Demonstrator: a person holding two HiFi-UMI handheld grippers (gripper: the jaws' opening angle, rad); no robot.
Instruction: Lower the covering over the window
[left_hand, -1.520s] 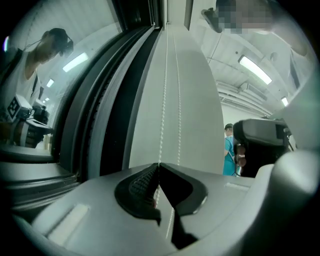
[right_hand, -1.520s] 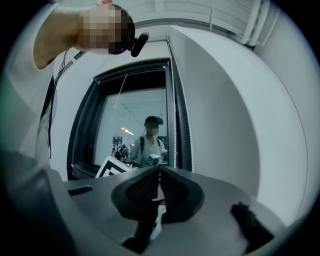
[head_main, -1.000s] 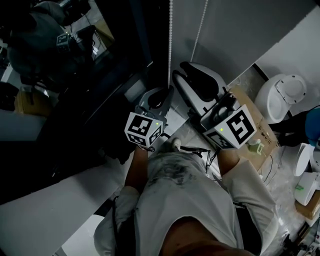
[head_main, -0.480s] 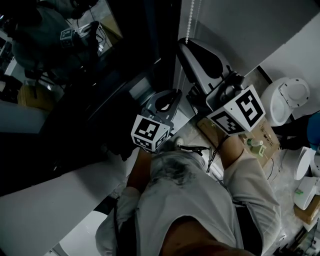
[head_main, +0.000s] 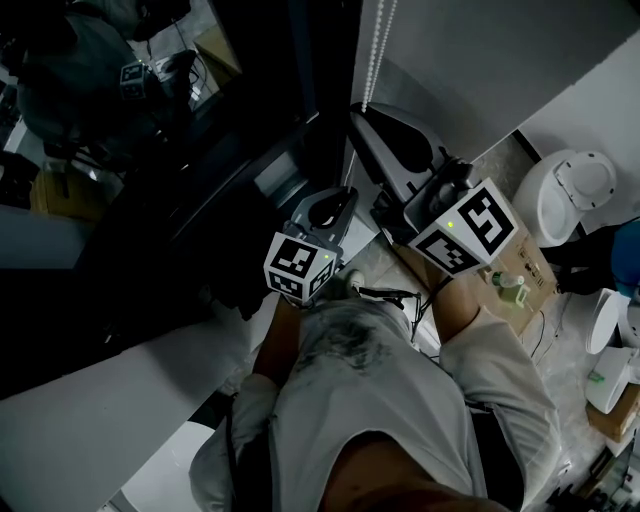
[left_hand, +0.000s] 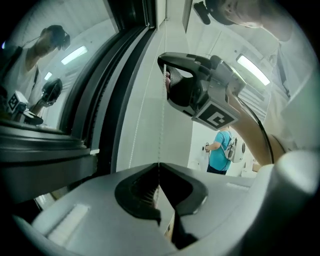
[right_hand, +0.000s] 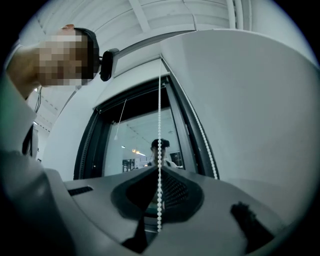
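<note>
At the right edge of the window (right_hand: 140, 145), the bead chain (right_hand: 160, 115) is hanging straight down beside the white wall. The glass is showing bare, so the covering looks not yet lowered. The left gripper (left_hand: 159, 169) is pinching the chain, its fingers (left_hand: 115, 192) pressed together. Higher up, the right gripper (right_hand: 160, 170) has just been closing its fingers on it too. The chain looks light, limp and slippery. I'd say taking hold between beads and pulling straight down is suiting it best.
</note>
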